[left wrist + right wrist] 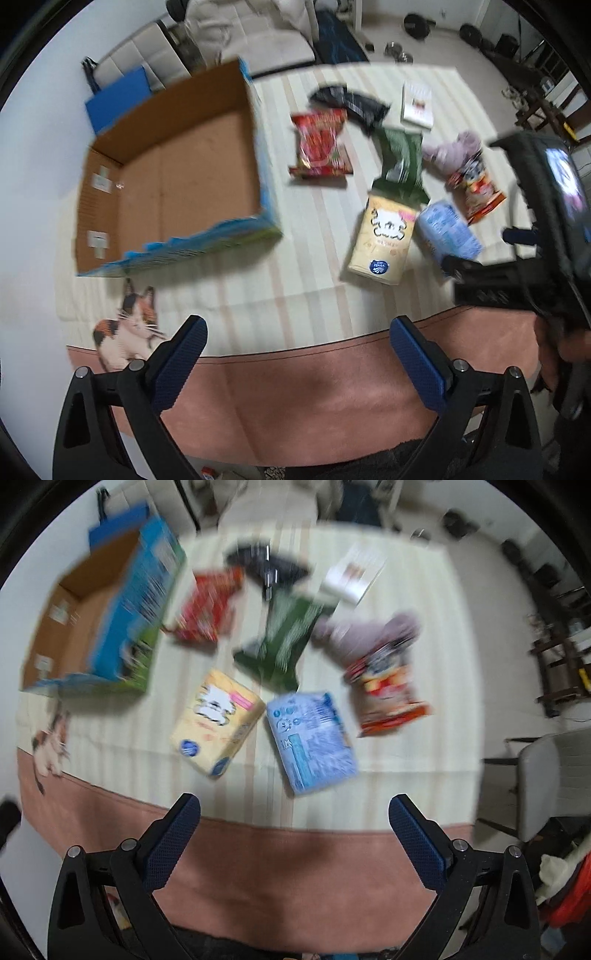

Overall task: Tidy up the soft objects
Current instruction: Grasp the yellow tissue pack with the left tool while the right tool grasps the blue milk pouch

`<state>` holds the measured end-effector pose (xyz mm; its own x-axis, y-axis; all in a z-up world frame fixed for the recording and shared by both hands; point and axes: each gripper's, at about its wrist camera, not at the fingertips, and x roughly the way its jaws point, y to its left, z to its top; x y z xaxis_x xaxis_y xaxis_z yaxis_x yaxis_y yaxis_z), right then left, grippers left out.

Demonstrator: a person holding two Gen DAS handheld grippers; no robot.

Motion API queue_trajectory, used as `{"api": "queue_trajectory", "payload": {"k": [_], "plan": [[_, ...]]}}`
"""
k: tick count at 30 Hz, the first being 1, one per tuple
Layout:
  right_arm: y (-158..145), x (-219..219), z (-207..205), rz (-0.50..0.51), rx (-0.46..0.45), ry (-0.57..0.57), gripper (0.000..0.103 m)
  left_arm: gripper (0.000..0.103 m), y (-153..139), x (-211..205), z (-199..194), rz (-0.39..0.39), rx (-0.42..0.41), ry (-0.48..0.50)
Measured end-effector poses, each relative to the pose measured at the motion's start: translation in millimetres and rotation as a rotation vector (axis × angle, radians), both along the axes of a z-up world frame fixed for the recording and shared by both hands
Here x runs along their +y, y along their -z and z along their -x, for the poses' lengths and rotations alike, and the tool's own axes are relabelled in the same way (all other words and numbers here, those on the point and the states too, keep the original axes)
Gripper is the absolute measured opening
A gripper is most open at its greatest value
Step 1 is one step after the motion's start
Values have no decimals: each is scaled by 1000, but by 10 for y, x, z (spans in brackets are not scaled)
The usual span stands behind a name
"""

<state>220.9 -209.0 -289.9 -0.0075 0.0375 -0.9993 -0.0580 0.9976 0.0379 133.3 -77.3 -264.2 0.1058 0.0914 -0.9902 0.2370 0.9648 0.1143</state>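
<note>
My left gripper [297,363] and right gripper [293,840] both hang spread wide and empty above the mat's [314,391] pink edge. Left to right I count one open cardboard box [177,177], then seven soft packs: red [319,146], black [349,101], green [400,162], yellow [384,240], blue [448,229], orange [478,188], and a purple plush [456,147]. A white box [417,105] lies behind them, and nothing blocks my reach.

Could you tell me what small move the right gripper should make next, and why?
Probably ease the right gripper forward and down over the blue pack. Both it and the left gripper are open and empty, the cardboard box holds nothing yet, and the blue pack lies nearest the right gripper, beside the yellow pack.
</note>
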Motion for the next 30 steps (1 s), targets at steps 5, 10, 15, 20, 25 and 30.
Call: {"api": "queue_trajectory", "payload": {"k": [5, 10, 15, 20, 25, 30], "plan": [[739, -8, -247, 32, 97, -3, 93, 101, 490, -79, -134, 1, 103, -25], [1066, -96, -218, 34, 141, 15, 76, 101, 757, -208, -290, 20, 163, -17], [1219, -373, -44, 40, 179, 58, 64, 101, 1017, -483, -437, 20, 221, 24], [1406, -793, 297, 28, 215, 139, 63, 101, 1318, -795, -593, 24, 294, 58], [1576, -1065, 513, -28, 207, 217, 67, 89, 1545, -954, -708, 15, 331, 54], [1691, -1315, 713, -58, 201, 272, 72, 65, 1720, -933, -705, 30, 359, 13]]}}
